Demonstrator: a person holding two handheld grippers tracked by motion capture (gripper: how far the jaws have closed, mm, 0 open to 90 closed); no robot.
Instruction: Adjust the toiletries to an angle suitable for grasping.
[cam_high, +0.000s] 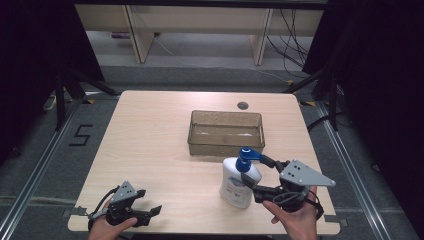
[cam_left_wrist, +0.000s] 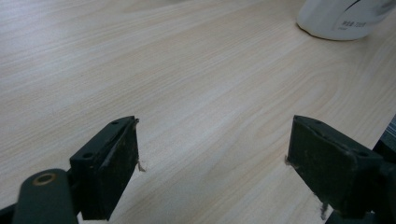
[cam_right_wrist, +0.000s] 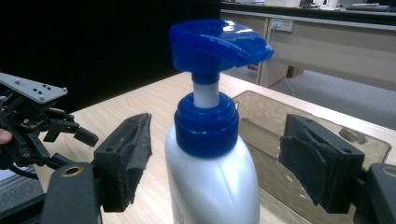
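A white pump bottle (cam_high: 239, 184) with a blue pump head (cam_high: 246, 157) stands upright on the wooden table (cam_high: 150, 140), front right of centre. My right gripper (cam_high: 257, 176) reaches it from the right, one jaw on each side of the bottle. In the right gripper view the bottle (cam_right_wrist: 210, 186) and its blue collar sit between the jaws of the right gripper (cam_right_wrist: 219, 128) with a gap on both sides, so it is open. My left gripper (cam_high: 150, 200) rests open near the front left edge, with only bare wood between its jaws (cam_left_wrist: 215, 126).
A translucent brown bin (cam_high: 225, 114) sits just behind the bottle, its near wall close to the pump head. A small round hole (cam_high: 242, 105) lies in the table behind the bin. The bottle's base (cam_left_wrist: 341, 21) is far from the left gripper.
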